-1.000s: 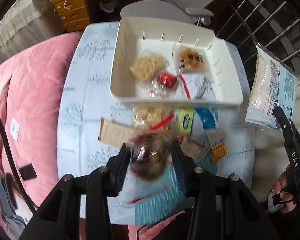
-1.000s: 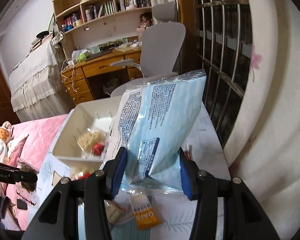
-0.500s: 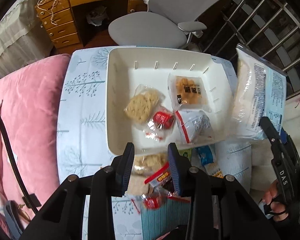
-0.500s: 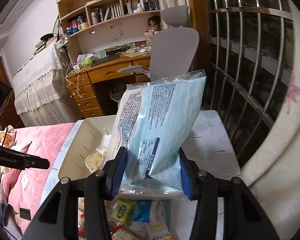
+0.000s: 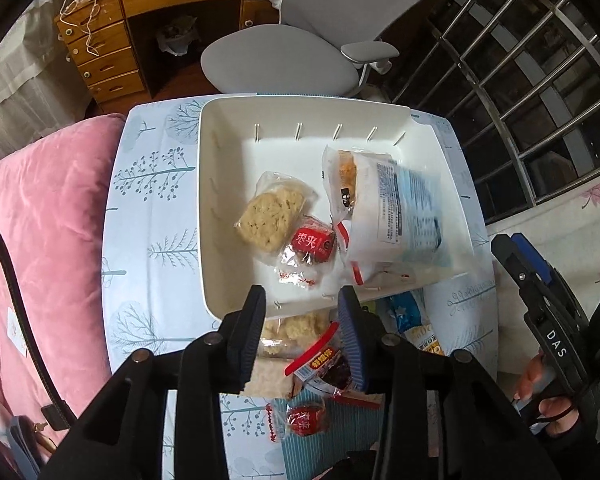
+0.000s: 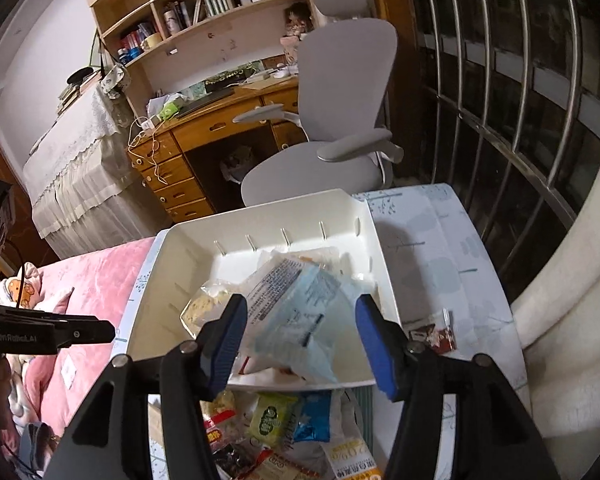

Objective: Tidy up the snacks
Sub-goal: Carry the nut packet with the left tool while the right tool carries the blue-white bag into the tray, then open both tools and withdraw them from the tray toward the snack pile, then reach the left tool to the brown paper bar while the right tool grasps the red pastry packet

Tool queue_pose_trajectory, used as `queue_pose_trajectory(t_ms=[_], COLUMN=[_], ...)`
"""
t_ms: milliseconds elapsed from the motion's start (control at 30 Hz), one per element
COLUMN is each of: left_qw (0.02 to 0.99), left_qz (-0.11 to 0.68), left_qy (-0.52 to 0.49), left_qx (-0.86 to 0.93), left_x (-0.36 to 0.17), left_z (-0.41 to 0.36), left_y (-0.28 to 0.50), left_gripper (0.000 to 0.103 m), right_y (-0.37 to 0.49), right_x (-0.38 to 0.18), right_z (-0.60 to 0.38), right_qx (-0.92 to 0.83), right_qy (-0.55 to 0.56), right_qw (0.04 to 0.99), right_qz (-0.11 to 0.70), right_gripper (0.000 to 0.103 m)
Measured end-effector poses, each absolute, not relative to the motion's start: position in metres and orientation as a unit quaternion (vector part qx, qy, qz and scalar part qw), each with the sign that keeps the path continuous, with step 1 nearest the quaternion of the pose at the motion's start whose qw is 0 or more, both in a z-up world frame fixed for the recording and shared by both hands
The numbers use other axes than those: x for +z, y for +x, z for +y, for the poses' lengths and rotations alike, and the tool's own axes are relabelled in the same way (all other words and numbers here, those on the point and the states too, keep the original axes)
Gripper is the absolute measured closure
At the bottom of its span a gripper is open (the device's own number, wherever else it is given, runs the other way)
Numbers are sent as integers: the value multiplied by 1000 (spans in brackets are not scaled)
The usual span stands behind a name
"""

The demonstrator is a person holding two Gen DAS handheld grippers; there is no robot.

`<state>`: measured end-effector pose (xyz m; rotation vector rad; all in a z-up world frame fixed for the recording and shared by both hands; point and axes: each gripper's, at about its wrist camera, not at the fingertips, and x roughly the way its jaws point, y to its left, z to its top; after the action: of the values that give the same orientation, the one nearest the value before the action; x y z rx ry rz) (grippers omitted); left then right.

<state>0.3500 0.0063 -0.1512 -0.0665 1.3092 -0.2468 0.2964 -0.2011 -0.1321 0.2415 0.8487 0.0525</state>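
Both claws empty over tree-print counter [image 5: 152,200]

Right claw [image 6: 298,340] wide, blue-white bag [image 6: 296,312] in white bin [image 6: 160,284] ahead; left claw [image 5: 302,320] parted, loose snacks [image 5: 320,364] beneath; grey chair [image 6: 340,120] and wooden desk [image 6: 204,132] beyond

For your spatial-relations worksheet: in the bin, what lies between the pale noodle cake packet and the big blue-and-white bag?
In the left wrist view, a small red snack packet sits between the noodle cake packet and the blue-and-white bag in the white bin.

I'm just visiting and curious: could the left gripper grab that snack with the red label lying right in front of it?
Probably yes. The left gripper is open and holds nothing, and the red-labelled snack lies on top of the pile between its fingers, with nothing covering it.
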Motion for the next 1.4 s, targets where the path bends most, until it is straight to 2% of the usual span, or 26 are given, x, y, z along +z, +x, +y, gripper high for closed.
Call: queue_pose_trajectory(t_ms=[100,333,400,600,1067,1400], left_qw=[790,796,799,804,787,788], left_qz=[604,600,598,593,609,614], left_qy=[-30,-36,-39,-41,-72,-47], left_qx=[-104,-73,-61,-1,62,-6], left_x=[-147,-141,-140,-141,-168,-181], left_z=[7,11,16,35,69,80], left_y=[340,300,286,242,167,170], left_gripper=[56,54,44,36,32,29], right_y=[290,267,261,243,215,206], right_x=[-131,-131,-133,-145,-188,-189], right_z=[-206,-213,-215,-220,-212,-200], right_qx=[25,36,42,65,86,45], right_qy=[126,143,153,187,231,271], right_qw=[900,885,879,856,794,772], right_qz=[417,441,450,478,556,574], right_gripper=[46,46,46,46,46,46])
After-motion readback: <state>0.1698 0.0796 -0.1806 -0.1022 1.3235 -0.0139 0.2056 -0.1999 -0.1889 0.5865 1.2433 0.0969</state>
